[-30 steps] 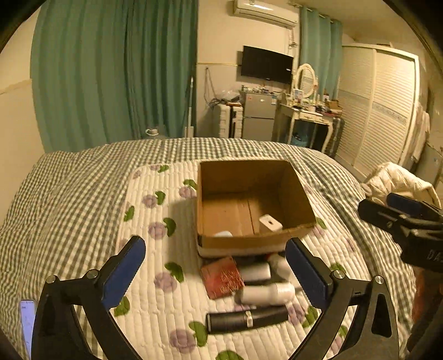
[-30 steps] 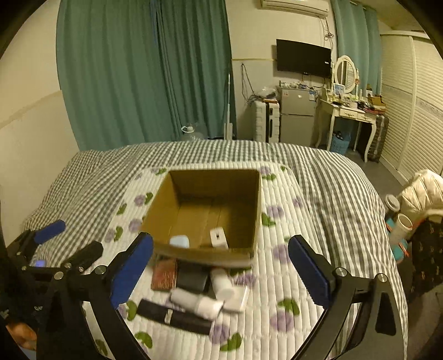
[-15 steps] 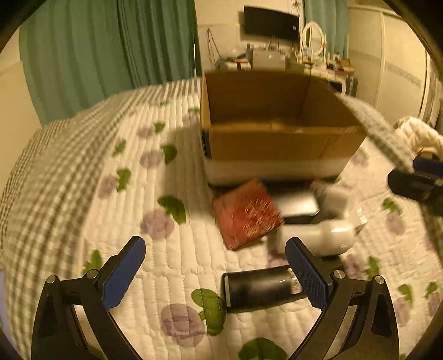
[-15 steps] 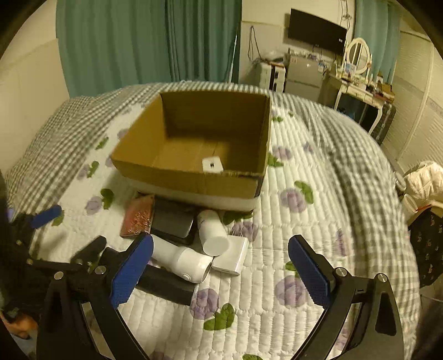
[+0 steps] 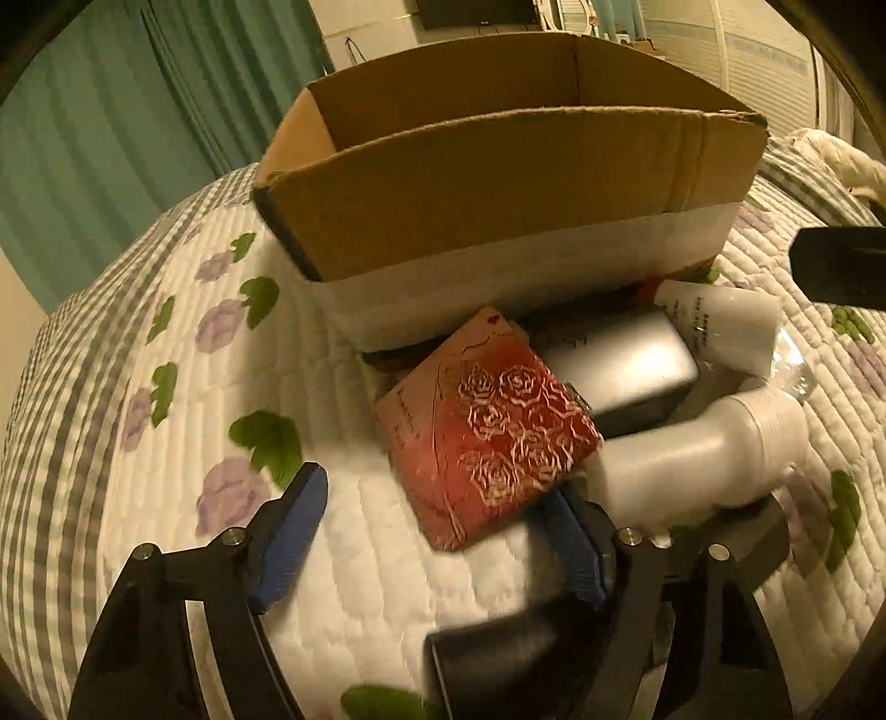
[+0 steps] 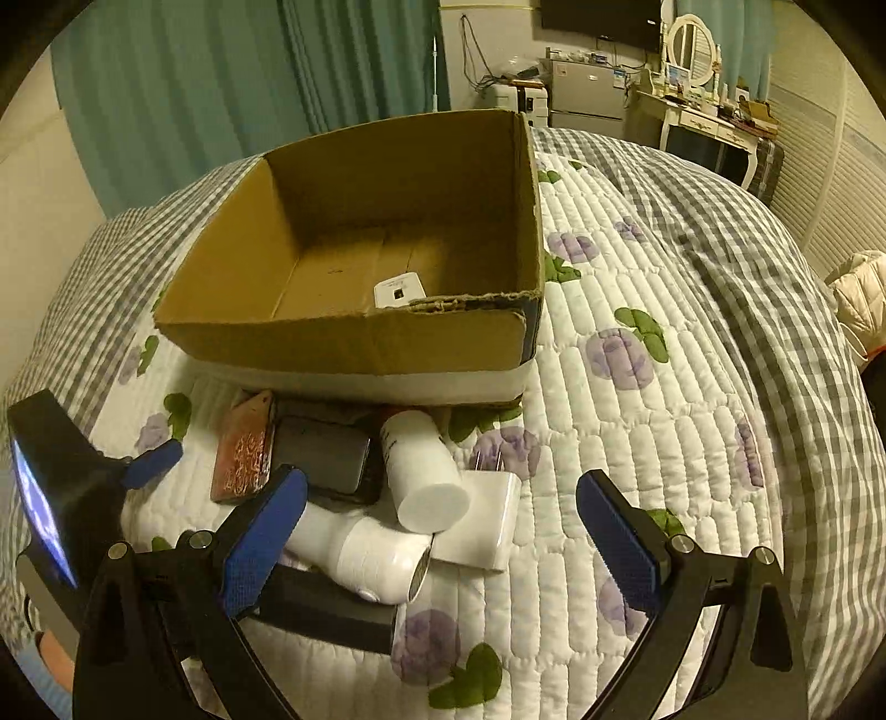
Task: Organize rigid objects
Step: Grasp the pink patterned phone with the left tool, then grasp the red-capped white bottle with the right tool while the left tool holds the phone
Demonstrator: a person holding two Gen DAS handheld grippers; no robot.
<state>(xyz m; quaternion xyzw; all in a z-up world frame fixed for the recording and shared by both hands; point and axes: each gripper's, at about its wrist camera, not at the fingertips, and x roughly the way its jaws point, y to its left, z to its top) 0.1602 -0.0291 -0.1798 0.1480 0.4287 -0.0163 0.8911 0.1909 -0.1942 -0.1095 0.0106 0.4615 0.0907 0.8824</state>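
Where the quilted bedspread (image 6: 637, 443) dips, sits an open cardboard box (image 6: 354, 338), holding a small white adapter (image 6: 400, 288) near its front wall. Heaped against that wall: red rose-patterned box (image 5: 487, 437), dark grey case (image 5: 620, 371), short white bottle (image 6: 423, 471), longer white bottle (image 6: 360, 548), white plug (image 6: 482, 526), black cylinder (image 6: 326, 609). Left gripper (image 5: 432, 537), fingers apart, straddling the red box's near corner. Right gripper (image 6: 443, 531), fingers wide apart, above the bottles and plug, clamping nothing.

Green curtains (image 6: 221, 83), wall television (image 6: 601, 22), dressing table (image 6: 703, 119), quilted floral bedspread (image 6: 637, 421)
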